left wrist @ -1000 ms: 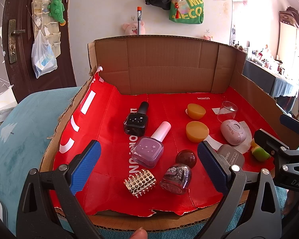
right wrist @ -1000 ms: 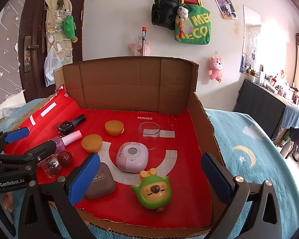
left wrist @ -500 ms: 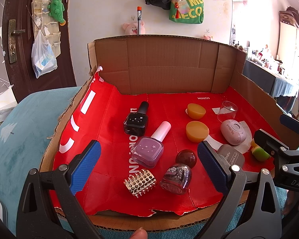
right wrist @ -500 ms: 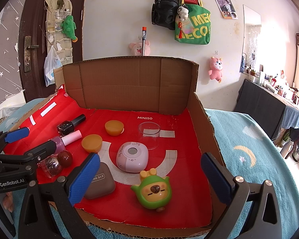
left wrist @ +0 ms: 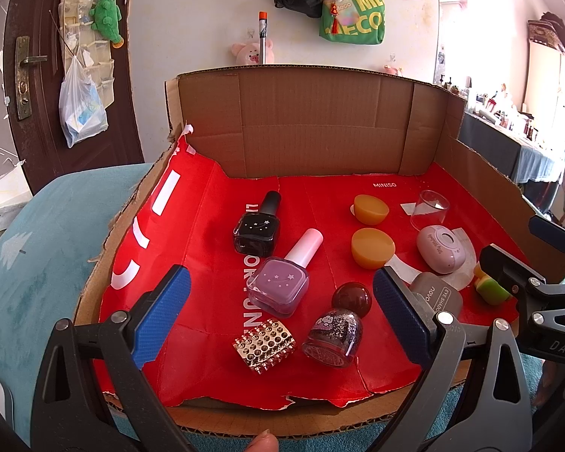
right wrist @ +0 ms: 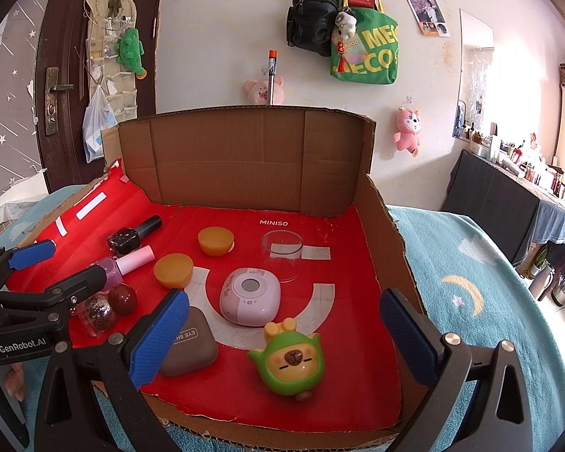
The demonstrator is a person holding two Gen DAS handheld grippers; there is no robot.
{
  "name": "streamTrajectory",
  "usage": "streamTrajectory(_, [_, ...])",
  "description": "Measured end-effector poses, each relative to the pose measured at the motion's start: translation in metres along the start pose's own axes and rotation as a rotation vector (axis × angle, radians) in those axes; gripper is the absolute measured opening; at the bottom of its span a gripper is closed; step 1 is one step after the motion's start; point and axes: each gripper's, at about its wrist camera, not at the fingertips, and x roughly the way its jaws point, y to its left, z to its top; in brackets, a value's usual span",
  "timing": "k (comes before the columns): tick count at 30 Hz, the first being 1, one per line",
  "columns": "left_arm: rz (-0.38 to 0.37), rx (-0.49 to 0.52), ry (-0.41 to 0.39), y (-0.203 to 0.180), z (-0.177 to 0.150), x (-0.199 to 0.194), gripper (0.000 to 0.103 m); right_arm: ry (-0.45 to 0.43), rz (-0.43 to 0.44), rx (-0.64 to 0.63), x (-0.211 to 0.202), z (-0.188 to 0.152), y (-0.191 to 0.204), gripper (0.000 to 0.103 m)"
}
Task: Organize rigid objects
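Both wrist views low at near edge of cardboard box point(left wrist: 305, 128), facing inward; interior shared.

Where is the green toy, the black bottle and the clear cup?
Green toy point(right wrist: 288, 363), right wrist view, on its yellow face.
Black bottle point(left wrist: 257, 229), left wrist view, on its square body.
Clear cup point(right wrist: 281, 256), right wrist view, on its side wall.

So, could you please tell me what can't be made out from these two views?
- Green toy, left wrist view: mostly hidden behind the right gripper.
- Eye shadow case, right wrist view: label cut off by the right gripper's own blue pad.
- Glitter bottle, right wrist view: partly covered by the left gripper.
- Clear cup: contents, if any, unreadable.
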Motion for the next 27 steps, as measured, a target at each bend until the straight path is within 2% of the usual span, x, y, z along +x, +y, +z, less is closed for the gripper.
streamTrajectory(10, [-0.015, 0.004, -0.009, -0.001, -0.002, -0.001, 0.099, -0.002, 0.009, 0.002, 0.000, -0.001, 0.000, 0.103])
streamTrajectory(14, [0.028, 0.032, -0.039, -0.006, -0.004, -0.017, 0.099, -0.030, 0.012, 0.016, -0.008, -0.002, -0.002, 0.103])
streamTrajectory(17, [0.009, 0.027, -0.046, -0.008, -0.006, -0.038, 0.099, -0.044, 0.035, 0.022, -0.026, 0.001, -0.001, 0.103])
streamTrajectory(21, [-0.016, -0.009, -0.026, -0.004, -0.013, -0.066, 0.099, -0.072, 0.019, 0.013, -0.057, 0.003, 0.002, 0.103])
streamTrajectory(25, [0.002, -0.007, -0.020, -0.003, -0.024, -0.089, 0.099, -0.054, 0.010, 0.009, -0.083, -0.005, 0.003, 0.103])
streamTrajectory(27, [0.009, -0.007, 0.018, -0.005, -0.034, -0.092, 0.099, -0.015, 0.011, 0.017, -0.091, -0.016, 0.003, 0.103])
